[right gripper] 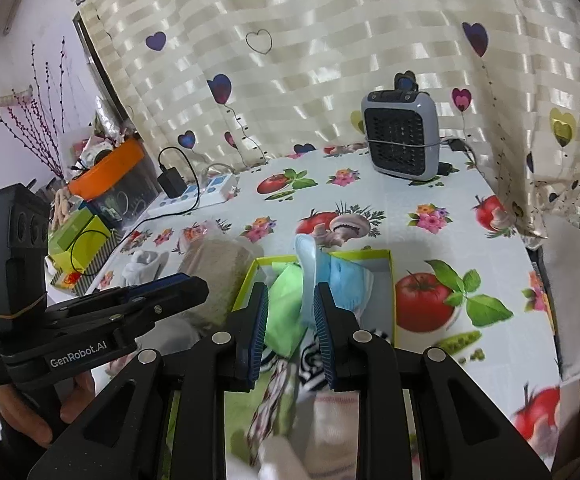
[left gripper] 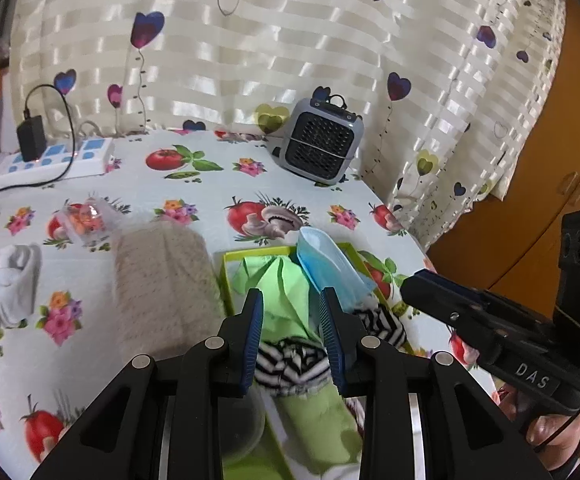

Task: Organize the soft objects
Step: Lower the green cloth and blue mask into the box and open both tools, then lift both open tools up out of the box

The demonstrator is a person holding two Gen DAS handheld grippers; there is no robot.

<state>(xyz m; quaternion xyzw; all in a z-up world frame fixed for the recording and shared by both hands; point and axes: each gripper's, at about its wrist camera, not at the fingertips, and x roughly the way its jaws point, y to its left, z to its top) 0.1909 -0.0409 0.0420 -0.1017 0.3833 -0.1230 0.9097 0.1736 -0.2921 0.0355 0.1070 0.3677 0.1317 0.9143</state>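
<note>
While both grippers, left (left gripper: 290, 300) and right (right gripper: 291, 294), hover with jaws apart and empty over the box (left gripper: 226, 276), lower one squarely onto a single cloth (left gripper: 282, 296) (green, loosely crumpled).

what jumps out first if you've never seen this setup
Probably the yellow-green box in the middle of the fruit-print tablecloth, stuffed with a green cloth, a blue cloth and a black-and-white striped piece. Both pairs of jaws hang open right over it. Behind, a grey fan stands against the heart-print curtain.
</note>
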